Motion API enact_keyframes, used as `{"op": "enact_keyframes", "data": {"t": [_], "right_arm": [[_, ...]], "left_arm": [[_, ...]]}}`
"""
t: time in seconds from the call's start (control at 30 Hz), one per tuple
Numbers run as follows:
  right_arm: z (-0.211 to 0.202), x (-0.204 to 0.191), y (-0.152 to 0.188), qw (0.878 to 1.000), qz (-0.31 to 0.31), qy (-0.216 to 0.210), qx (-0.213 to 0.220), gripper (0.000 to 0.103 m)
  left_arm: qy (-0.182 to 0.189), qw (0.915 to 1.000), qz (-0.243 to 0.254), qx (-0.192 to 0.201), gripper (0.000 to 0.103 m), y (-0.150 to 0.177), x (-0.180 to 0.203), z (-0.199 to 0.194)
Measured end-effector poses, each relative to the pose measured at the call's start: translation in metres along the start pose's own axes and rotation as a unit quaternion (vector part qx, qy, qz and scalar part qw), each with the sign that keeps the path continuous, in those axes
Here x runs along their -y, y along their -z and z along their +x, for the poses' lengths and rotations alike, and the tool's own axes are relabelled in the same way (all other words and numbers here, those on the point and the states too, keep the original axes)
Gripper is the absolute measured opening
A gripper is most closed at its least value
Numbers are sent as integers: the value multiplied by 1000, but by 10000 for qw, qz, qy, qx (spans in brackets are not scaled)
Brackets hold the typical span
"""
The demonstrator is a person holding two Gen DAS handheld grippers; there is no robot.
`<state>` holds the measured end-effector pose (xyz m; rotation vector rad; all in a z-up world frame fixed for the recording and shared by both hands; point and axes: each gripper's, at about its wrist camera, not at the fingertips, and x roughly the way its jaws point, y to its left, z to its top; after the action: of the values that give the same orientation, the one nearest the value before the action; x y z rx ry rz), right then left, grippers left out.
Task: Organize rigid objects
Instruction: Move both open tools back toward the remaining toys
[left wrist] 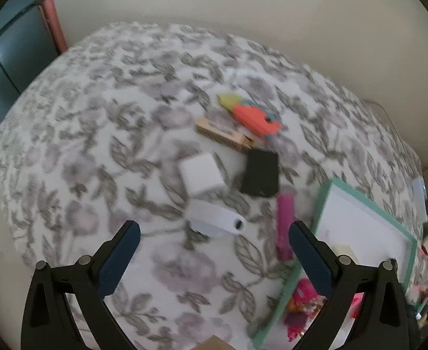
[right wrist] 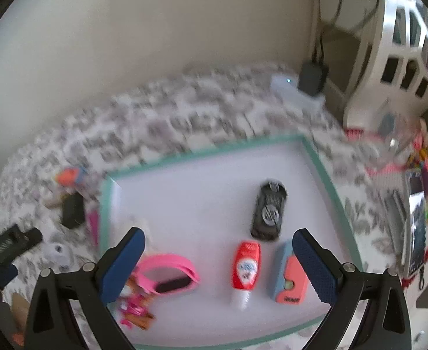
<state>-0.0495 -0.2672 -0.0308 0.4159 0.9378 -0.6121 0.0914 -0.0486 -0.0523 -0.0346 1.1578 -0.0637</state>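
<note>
The left hand-held gripper [left wrist: 214, 243] hangs over the flower-patterned cloth [left wrist: 97, 134] on the desk with its jaws spread wide and nothing between them. Just beyond its fingertips a white roll [left wrist: 218, 221] lies on its side, and a white cube [left wrist: 202, 176] sits just behind the roll. To the right of the cube is a flat black block [left wrist: 260, 173], with a pink tube [left wrist: 284, 224] near it, lying along the left edge of the tray [left wrist: 320, 198]. Farther off lie a wooden block [left wrist: 224, 135] and an orange and yellow toy [left wrist: 249, 115], touching or nearly so.

The right hand-held gripper [right wrist: 218, 258] is also wide open and empty, hovering over the white tray with its green rim [right wrist: 324, 175]. Inside the tray, a black toy car [right wrist: 269, 210] sits toward the far right. Nearer, between the open fingers, lies a red bottle with a white cap [right wrist: 245, 271]. An orange and blue box [right wrist: 289, 277] sits just right of it, beside the right finger. A pink band [right wrist: 170, 274] lies to the left, with a small pink and brown toy [right wrist: 135, 303] at the near left corner.
</note>
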Motion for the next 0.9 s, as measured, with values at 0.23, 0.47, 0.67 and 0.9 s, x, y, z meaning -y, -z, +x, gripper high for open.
{"op": "enact_keyframes", "data": {"t": [0.23, 0.47, 0.67, 0.9], "right_arm": [[-22, -42, -10, 9979, -408, -369, 356, 103], [-21, -103, -12, 9924, -998, -643, 311, 103], [-11, -142, -10, 9878, -1235, -945, 63, 103], [20, -167, -1, 9838, -1486, -960, -296, 101]], "left_arm": [[-208, 9992, 103, 334, 102, -11, -13, -15], [-314, 9986, -203, 372, 102, -26, -44, -14], [-363, 9984, -423, 85, 102, -30, -73, 8], [-184, 9976, -608, -265, 102, -28, -87, 35]]}}
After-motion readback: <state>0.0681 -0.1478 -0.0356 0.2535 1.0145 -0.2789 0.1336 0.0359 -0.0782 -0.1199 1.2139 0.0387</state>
